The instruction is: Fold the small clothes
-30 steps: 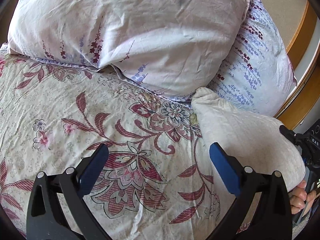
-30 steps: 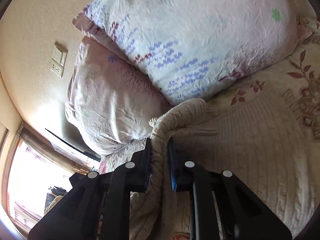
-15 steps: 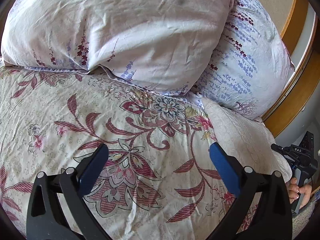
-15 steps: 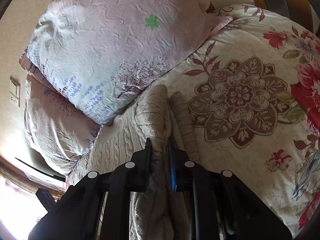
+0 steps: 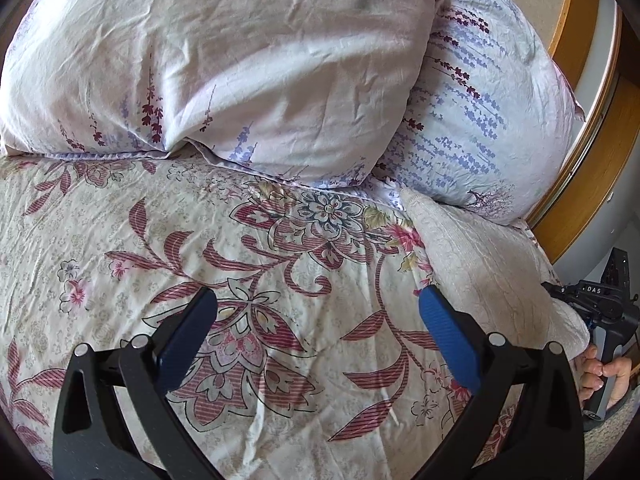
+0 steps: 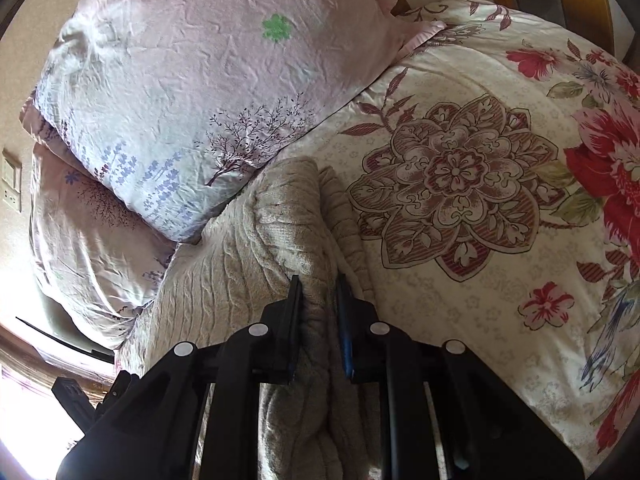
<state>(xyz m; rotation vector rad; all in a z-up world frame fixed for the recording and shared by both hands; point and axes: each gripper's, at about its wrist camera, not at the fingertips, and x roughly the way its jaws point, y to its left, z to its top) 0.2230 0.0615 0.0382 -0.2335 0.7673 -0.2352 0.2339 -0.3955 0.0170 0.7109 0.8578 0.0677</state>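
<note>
Right wrist: right gripper (image 6: 318,300) pinches knit sweater (image 6: 240,272) bunched on quilt (image 6: 460,280) beside pillows (image 6: 200,80). Left gripper (image 5: 318,312) wide, holding nothing, over quilt. Step: laying garment out; next likely spread flat, left takes an edge.

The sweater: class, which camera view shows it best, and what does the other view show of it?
The right wrist view. There the sweater fills the near centre, its cable knit plain, a fold pinched in the right tongs. The left wrist view shows only one smooth edge lying beside the open left tongs.
</note>
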